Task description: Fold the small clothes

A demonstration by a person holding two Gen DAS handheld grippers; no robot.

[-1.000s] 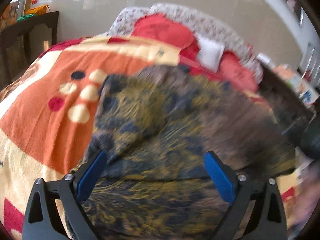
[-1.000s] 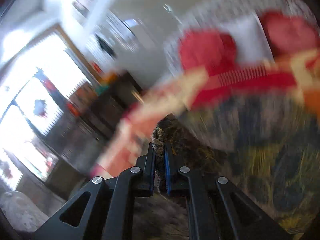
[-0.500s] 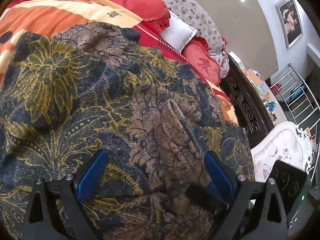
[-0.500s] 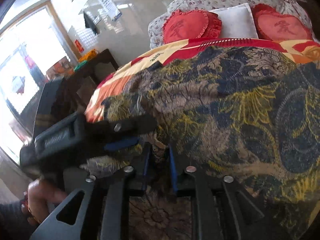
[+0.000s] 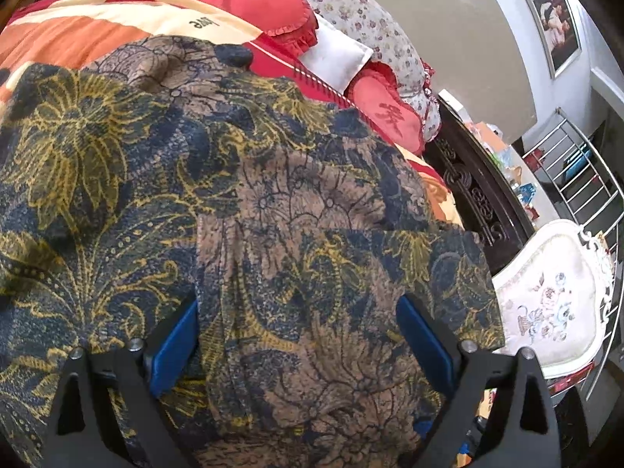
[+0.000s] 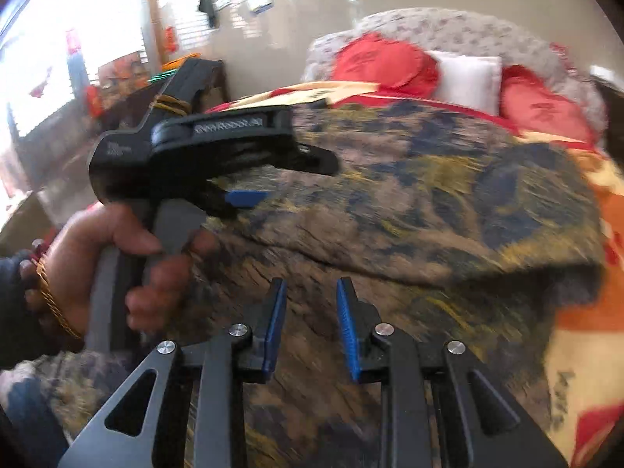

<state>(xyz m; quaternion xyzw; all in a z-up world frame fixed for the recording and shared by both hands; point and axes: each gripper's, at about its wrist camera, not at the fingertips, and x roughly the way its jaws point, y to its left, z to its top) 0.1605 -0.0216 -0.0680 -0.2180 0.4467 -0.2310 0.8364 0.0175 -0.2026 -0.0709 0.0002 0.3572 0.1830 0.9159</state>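
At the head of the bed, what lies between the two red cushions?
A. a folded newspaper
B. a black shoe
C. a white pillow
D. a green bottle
C: in the left wrist view a white pillow is wedged between the red cushions, and the right wrist view shows the same.

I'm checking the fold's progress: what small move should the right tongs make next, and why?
Probably lift the right tongs away from the patterned garment: they stand apart with nothing pinched, and the cloth lies spread on the bed below them.
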